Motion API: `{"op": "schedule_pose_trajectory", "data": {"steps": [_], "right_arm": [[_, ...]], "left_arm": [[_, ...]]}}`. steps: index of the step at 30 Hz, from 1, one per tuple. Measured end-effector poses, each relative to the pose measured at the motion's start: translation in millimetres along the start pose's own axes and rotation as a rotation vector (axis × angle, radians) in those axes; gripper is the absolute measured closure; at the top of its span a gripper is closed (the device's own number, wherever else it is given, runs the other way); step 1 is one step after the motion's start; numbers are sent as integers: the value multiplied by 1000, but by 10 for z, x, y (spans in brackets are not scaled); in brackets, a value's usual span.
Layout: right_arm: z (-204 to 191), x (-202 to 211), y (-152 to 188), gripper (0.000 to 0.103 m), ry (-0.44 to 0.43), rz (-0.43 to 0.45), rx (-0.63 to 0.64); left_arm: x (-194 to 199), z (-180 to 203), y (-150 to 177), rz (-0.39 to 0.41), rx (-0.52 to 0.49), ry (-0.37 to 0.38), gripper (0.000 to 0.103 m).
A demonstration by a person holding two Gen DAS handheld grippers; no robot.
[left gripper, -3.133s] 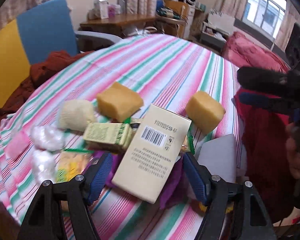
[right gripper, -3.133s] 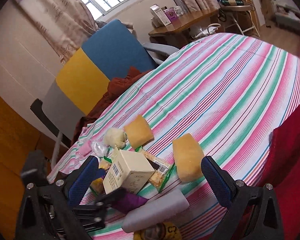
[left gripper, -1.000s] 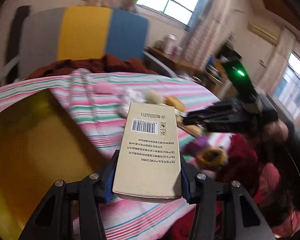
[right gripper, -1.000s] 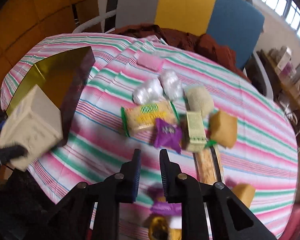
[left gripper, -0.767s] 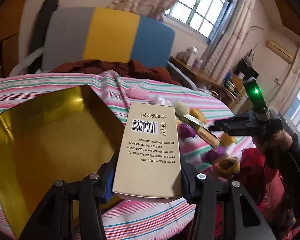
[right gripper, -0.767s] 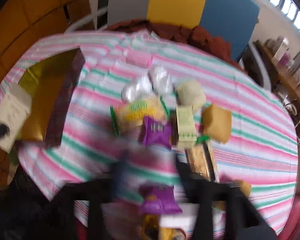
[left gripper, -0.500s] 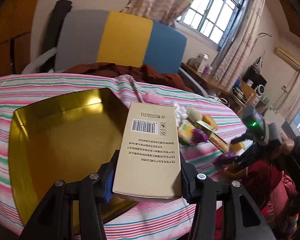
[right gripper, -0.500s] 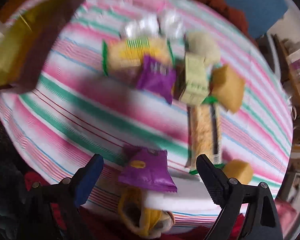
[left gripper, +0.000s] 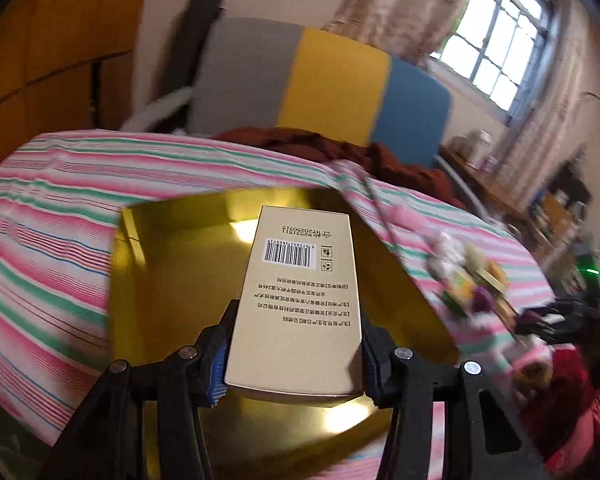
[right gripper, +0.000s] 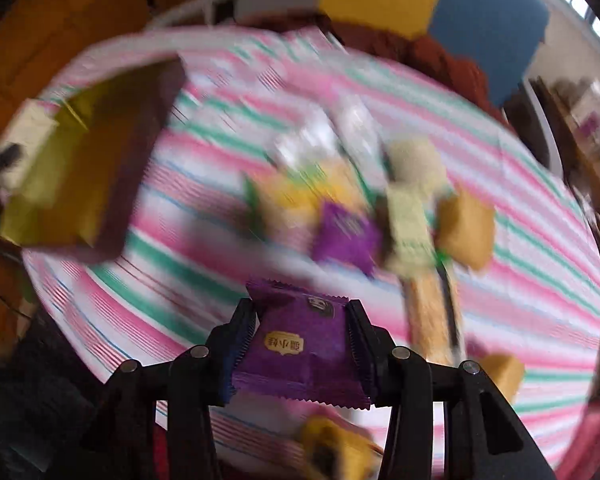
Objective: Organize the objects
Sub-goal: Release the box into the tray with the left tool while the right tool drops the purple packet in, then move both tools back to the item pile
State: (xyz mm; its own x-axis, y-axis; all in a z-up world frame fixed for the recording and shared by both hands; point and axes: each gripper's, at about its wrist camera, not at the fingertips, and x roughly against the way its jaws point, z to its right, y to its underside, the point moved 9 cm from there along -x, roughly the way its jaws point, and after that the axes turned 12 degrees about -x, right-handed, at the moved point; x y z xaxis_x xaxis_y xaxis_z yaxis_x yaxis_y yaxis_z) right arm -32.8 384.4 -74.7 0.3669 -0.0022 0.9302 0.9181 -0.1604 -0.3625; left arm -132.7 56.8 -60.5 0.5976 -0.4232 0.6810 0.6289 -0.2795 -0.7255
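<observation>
Beige carton (left gripper: 296, 300) sits pinched in my left gripper (left gripper: 294, 356) above the gold box (left gripper: 172, 264); my right gripper (right gripper: 302, 354) clamps a purple packet (right gripper: 300, 356).

You are gripping a tan carton (left gripper: 296, 300) in your left gripper (left gripper: 294, 364) and pinching a purple packet (right gripper: 300, 352) in your right gripper (right gripper: 302, 354).

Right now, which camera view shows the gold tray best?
The left wrist view: the gold tray fills the middle, open and sharp, under the box held by the left gripper. The right wrist view shows it small and blurred at the left edge.
</observation>
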Motion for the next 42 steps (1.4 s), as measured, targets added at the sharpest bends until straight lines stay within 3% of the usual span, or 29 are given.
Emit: {"op": "schedule_pose_trajectory", "data": {"steps": [3, 5, 7, 8, 9, 12, 16, 21, 26, 36, 42], "right_arm": [[-589, 139, -226, 56, -125, 71, 21], [-1082, 204, -381, 53, -244, 103, 19], [-1498, 233, -479, 36, -376, 113, -11], [-1668, 222, -513, 15, -426, 106, -27], [-1813, 199, -515, 10, -455, 104, -37], [-2227, 123, -480, 11, -527, 68, -28], [-2398, -8, -269, 11, -454, 54, 19], [-2318, -55, -167, 11, -281, 186, 78], [-2063, 142, -172, 11, -216, 320, 39], [-1766, 415, -143, 3, -137, 479, -20], [-1455, 501, -118, 2, -144, 494, -100]], "left_arm": [[-21, -268, -121, 10, 17, -90, 50], [-12, -433, -187, 15, 18, -146, 43], [19, -567, -202, 21, 52, -190, 29], [35, -601, -196, 21, 73, -190, 27], [51, -641, -180, 25, 95, -187, 27], [157, -704, -94, 32, 138, -194, 27], [266, -678, 49, 23, 121, -211, 27], [324, -553, 165, 16, 114, -220, 27], [319, -387, 240, -13, 102, -231, 27], [357, 30, 283, -18, -18, -229, 27], [357, 319, 239, -7, -114, -210, 27]]}}
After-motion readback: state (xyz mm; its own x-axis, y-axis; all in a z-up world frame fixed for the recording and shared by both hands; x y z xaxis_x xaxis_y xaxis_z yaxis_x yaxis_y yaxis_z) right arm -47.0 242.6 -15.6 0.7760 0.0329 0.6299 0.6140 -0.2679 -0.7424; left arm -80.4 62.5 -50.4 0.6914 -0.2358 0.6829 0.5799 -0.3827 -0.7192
